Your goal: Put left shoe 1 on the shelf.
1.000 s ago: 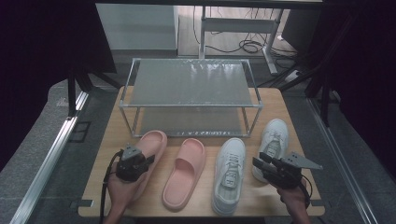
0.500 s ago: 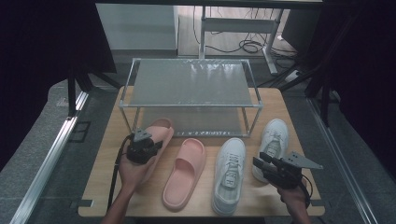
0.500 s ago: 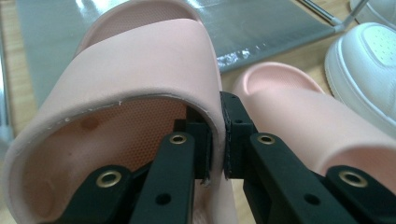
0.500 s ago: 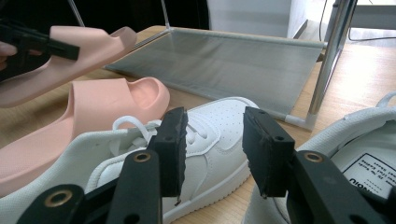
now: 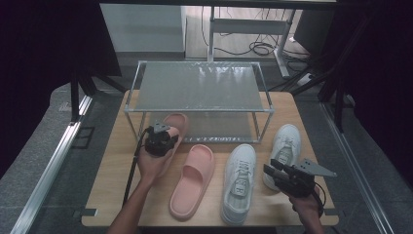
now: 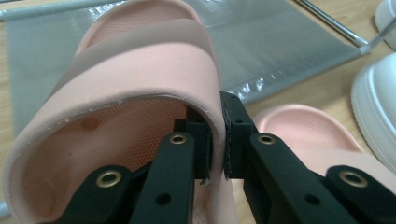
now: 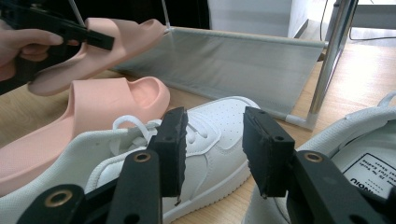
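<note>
My left gripper [image 5: 159, 139] [image 6: 215, 135] is shut on the strap edge of a pink slipper [image 5: 176, 123] [image 6: 140, 60] [image 7: 100, 46], which is lifted and tilted with its toe over the lower shelf [image 5: 214, 127] of the metal rack [image 5: 199, 85]. The other pink slipper [image 5: 192, 178] [image 6: 299, 135] [image 7: 93, 112] lies flat on the wooden table [image 5: 117, 161]. Two white sneakers [image 5: 239, 180] [image 5: 283, 146] [image 7: 210, 126] lie to its right. My right gripper [image 5: 280, 174] [image 7: 212, 149] is open just above the table, between the two sneakers, nothing between its jaws.
The rack has a grey mesh top shelf and lower shelf [image 7: 243, 65] with metal legs [image 7: 327, 56]. Cables [image 5: 253, 48] lie on the floor behind the table. An aluminium rail [image 5: 48, 165] runs along the left.
The left gripper has lifted the pink slipper off the table and carried it forward to the rack's lower shelf. The right gripper has stayed put.
</note>
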Demonstrator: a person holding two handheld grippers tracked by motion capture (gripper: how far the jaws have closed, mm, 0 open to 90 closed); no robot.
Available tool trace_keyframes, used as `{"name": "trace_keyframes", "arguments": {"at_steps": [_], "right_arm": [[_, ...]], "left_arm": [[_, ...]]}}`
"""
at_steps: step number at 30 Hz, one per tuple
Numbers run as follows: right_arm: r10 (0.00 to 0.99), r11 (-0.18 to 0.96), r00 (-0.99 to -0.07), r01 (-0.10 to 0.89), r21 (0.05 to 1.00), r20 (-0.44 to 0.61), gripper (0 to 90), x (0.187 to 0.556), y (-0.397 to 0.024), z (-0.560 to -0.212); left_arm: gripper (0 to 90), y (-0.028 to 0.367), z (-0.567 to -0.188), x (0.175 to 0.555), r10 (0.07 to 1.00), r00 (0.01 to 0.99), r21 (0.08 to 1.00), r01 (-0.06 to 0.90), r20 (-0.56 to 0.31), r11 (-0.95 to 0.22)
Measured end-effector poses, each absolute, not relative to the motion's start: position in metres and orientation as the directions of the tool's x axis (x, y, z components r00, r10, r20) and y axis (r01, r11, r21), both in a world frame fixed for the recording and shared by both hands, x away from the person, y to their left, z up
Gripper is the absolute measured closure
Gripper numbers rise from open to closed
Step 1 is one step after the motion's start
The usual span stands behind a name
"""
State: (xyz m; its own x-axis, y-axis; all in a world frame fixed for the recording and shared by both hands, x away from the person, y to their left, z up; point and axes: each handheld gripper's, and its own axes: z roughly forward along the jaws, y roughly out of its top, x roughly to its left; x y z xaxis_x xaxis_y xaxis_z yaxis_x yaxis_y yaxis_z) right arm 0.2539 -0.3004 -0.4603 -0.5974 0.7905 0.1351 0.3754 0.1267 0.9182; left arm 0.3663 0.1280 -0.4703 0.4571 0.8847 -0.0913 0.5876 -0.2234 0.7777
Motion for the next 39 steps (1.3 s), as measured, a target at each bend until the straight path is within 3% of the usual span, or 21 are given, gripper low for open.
{"name": "trace_keyframes", "arguments": {"at_steps": [26,33,39], "right_arm": [[0.792,0.128,-0.595,0.376,0.918,0.134,59.3,0.254,-0.301,-0.461],[0.793,0.127,-0.594,0.376,0.918,0.133,59.3,0.253,-0.302,-0.461],[0.794,0.127,-0.593,0.376,0.918,0.133,59.3,0.253,-0.302,-0.461]], "left_arm": [[81.5,0.099,-0.501,0.416,0.919,0.392,0.755,0.617,-0.049,-0.223],[61.4,0.099,-0.493,0.404,0.911,0.409,0.763,0.607,-0.060,-0.222],[56.4,0.109,-0.484,0.385,0.897,0.440,0.767,0.590,-0.044,-0.252]]}}
